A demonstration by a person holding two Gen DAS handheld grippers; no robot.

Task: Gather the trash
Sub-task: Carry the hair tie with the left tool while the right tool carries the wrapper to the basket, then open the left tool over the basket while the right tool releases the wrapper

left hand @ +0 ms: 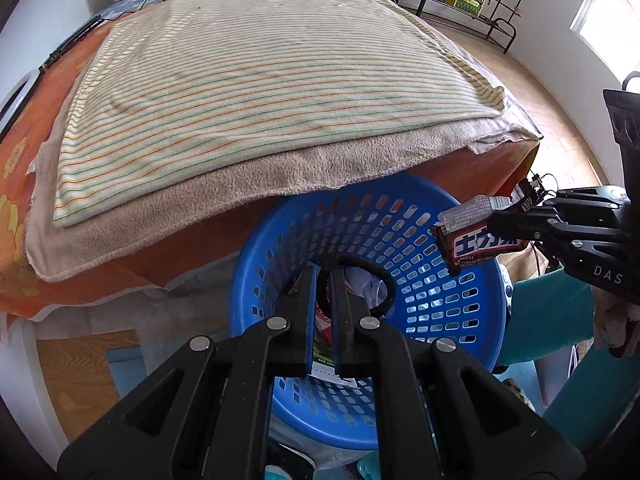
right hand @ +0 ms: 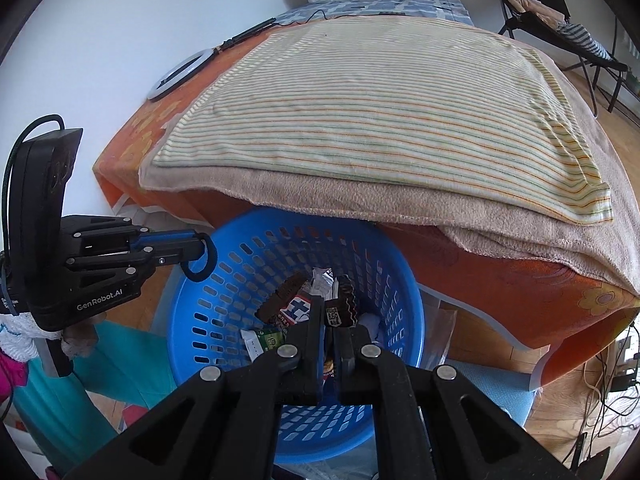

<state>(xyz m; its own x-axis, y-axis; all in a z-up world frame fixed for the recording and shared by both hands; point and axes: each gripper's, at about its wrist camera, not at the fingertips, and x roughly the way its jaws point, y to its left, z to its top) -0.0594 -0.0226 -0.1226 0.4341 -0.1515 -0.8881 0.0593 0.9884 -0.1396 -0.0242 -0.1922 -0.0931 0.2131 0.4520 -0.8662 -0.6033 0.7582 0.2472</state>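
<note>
Dangling two bits of trash over the blue basket (left hand: 460,304), both about ready to drop.

Left hand-held gripper (left hand: 323,280) is pinched onto a black hair tie (left hand: 382,280), which hangs over the basket's left rim in the right wrist view; right hand-held gripper (right hand: 327,312) is clamped on a brown candy wrapper (left hand: 472,236) above the right side of the opening. Basket sits on the floor, tucked half under the bed (right hand: 500,280) edge, with some wrappers already inside. My guess at what goes wrong: the hair tie is close to the rim, so letting go there could bounce it outside. The wrapper is light and could flutter sideways or cling to a finger.
</note>
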